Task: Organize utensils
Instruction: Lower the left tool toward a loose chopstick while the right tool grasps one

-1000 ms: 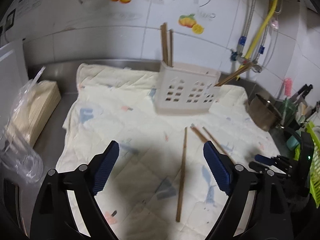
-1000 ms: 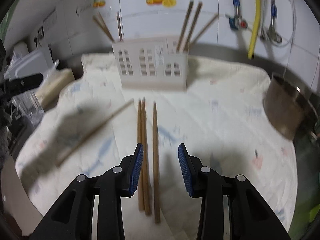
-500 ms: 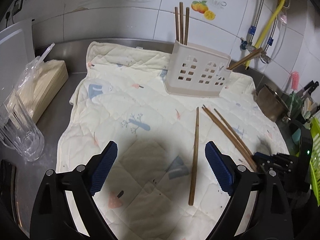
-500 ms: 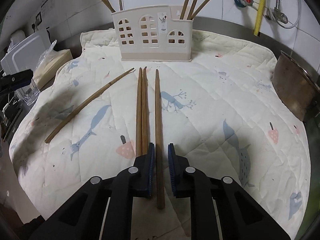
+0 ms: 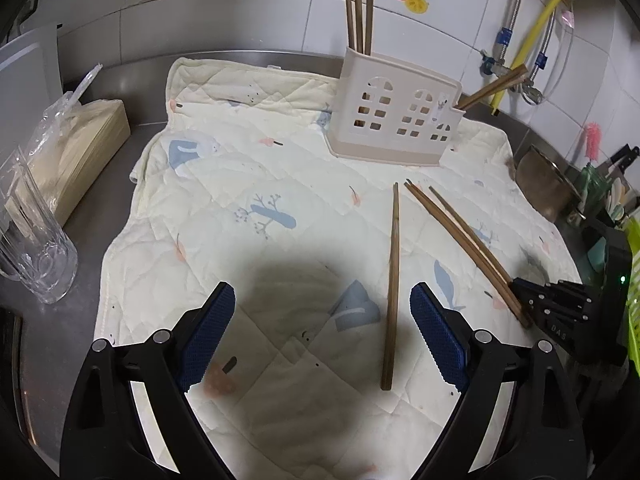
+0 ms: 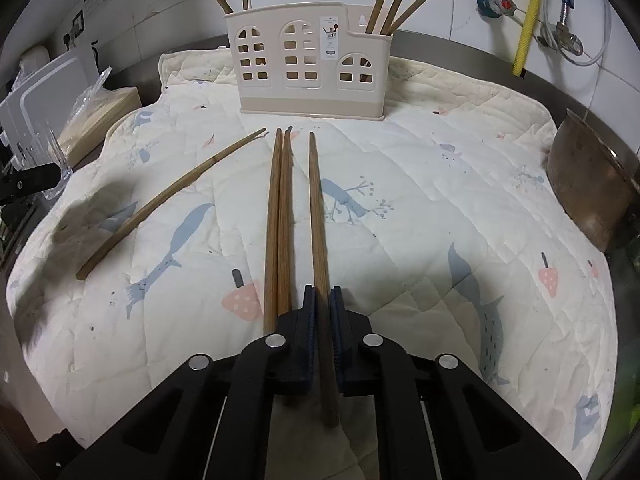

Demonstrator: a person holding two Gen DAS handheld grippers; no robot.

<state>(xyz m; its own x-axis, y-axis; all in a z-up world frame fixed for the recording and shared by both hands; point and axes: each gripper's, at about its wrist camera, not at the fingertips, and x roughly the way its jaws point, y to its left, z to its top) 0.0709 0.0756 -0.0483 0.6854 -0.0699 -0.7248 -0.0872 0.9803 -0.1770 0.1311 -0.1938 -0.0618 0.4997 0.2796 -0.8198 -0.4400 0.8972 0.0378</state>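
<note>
A beige utensil holder (image 6: 310, 64) with window cut-outs stands at the back of a quilted cloth (image 6: 420, 208) and holds several wooden chopsticks. It also shows in the left wrist view (image 5: 394, 120). My right gripper (image 6: 322, 312) is shut on a single wooden chopstick (image 6: 318, 216) that lies on the cloth. Two more chopsticks (image 6: 280, 216) lie side by side just left of it. Another chopstick (image 6: 168, 204) lies slanted further left. My left gripper (image 5: 322, 336) is open and empty above the cloth, with that chopstick (image 5: 393, 280) near its right finger.
A clear glass mug (image 5: 34, 248) and a bagged stack of paper (image 5: 68, 148) sit left of the cloth. A metal bowl (image 6: 588, 192) sits at the right edge. A tiled wall with pipes and a yellow hose (image 6: 530, 16) rises behind.
My right gripper has closed from half open onto the single chopstick. My left gripper has come closer to the cloth and stayed open.
</note>
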